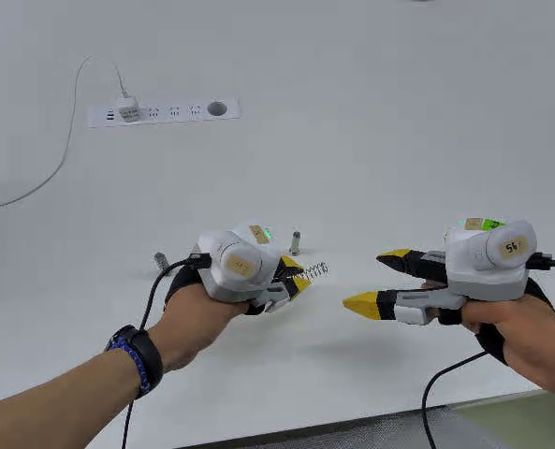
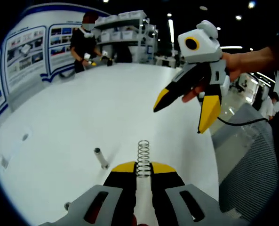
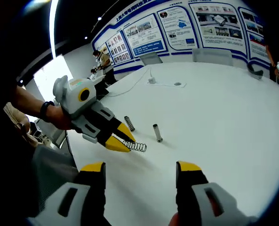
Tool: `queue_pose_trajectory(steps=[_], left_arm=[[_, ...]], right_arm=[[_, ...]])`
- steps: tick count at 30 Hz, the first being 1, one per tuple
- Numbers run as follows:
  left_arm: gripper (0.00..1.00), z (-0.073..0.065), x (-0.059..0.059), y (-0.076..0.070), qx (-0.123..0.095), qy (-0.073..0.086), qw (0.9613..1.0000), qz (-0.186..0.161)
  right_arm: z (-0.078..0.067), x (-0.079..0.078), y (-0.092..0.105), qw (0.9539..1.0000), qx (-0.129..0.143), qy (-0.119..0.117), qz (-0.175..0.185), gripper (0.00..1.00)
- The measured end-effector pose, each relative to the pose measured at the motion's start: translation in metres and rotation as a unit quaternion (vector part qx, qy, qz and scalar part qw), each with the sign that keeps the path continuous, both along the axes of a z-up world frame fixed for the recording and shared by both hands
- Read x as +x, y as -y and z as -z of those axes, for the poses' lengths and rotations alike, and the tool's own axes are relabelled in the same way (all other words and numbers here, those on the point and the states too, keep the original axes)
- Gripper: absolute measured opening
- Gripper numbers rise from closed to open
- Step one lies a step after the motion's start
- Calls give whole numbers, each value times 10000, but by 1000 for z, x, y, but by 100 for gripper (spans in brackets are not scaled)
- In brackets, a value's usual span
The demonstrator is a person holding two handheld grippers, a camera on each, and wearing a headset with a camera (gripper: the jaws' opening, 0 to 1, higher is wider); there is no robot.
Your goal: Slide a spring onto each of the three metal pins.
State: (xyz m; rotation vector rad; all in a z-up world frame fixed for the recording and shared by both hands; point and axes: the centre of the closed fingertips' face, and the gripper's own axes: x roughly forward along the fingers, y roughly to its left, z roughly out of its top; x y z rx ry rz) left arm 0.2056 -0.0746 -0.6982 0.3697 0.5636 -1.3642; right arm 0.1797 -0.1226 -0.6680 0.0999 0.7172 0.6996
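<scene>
Your left gripper (image 1: 299, 278) low centre, clenched on a spring (image 1: 313, 272) poking out past its yellow tips, your right gripper (image 1: 372, 278) lower right, jaws spread wide and empty, a bare pin (image 1: 295, 243) upright just above the spring, power strip (image 1: 165, 112) far upper left.

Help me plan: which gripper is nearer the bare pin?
Left. The left gripper, holding a spring, is just before the bare pin; the open right gripper hangs farther right.
</scene>
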Motion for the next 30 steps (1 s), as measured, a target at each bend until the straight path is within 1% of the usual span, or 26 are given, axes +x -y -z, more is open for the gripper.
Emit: queue_pose_trajectory(steps=[6,9,15,17,21,24,28,30], left_arm=[[10,-11,-5,1,-73,72,9998,144],[10,-16,-8,3,-111,113,9996,215],[10,-26,-15,9,-212,168,9990,359],[10,-28,-16,10,-234,184,9988,395],[10,-32,-20,13,-268,215,9981,512],[10,-34,-21,14,-290,236,9977,561],[10,-38,-22,15,-322,259,9973,612],[10,-38,-23,16,-331,259,9971,636]], right_arm=[[-3,2,-9,9996,282,-52,-34,55],[-4,4,-13,9992,379,-83,-50,51],[-6,5,-21,9977,644,-215,-77,43],[-7,6,-23,9972,695,-252,-80,42],[-12,7,-26,9954,897,-317,-51,35],[-14,6,-29,9944,988,-376,-52,31],[-16,4,-33,9922,1138,-495,-71,28],[-17,3,-34,9916,1182,-516,-86,26]])
